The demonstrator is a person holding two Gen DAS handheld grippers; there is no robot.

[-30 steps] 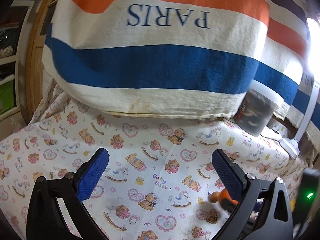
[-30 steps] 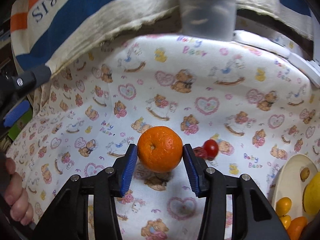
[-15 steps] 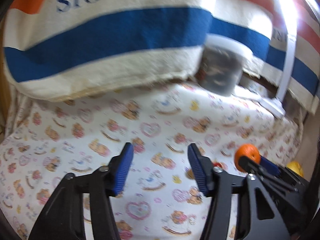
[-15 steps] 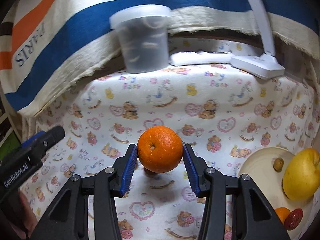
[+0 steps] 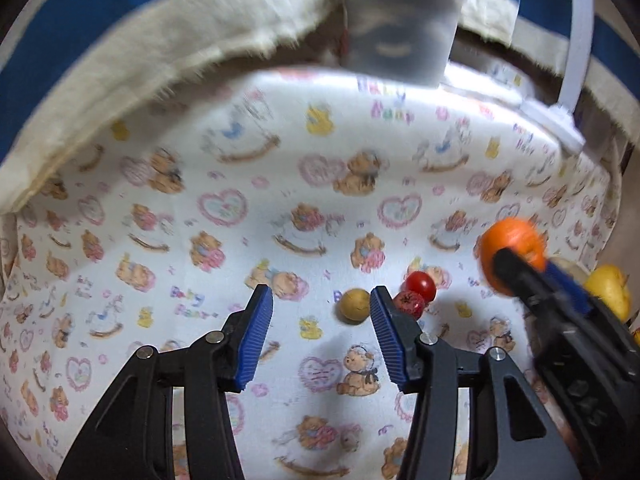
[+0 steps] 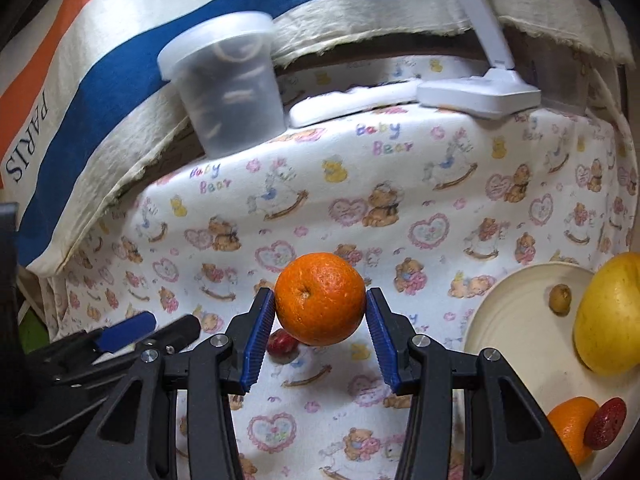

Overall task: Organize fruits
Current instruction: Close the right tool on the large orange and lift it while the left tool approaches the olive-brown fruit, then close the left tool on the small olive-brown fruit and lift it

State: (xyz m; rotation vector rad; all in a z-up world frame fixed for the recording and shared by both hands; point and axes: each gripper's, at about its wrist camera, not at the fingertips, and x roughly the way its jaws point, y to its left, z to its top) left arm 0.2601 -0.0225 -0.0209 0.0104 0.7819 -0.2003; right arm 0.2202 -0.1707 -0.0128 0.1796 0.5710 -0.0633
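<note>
Squarely between the right gripper (image 6: 320,309) pads sits the orange (image 6: 320,298), clamped.

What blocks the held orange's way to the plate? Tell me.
Nothing visible. The orange, held in the right hand-held gripper, has only bare cloth between it and the plate, which has open space near its rim.

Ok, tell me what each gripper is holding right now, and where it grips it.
The right gripper clamps the orange by its two opposite sides. The left gripper holds nothing; the small tan fruit lies loose between its fingers.
</note>
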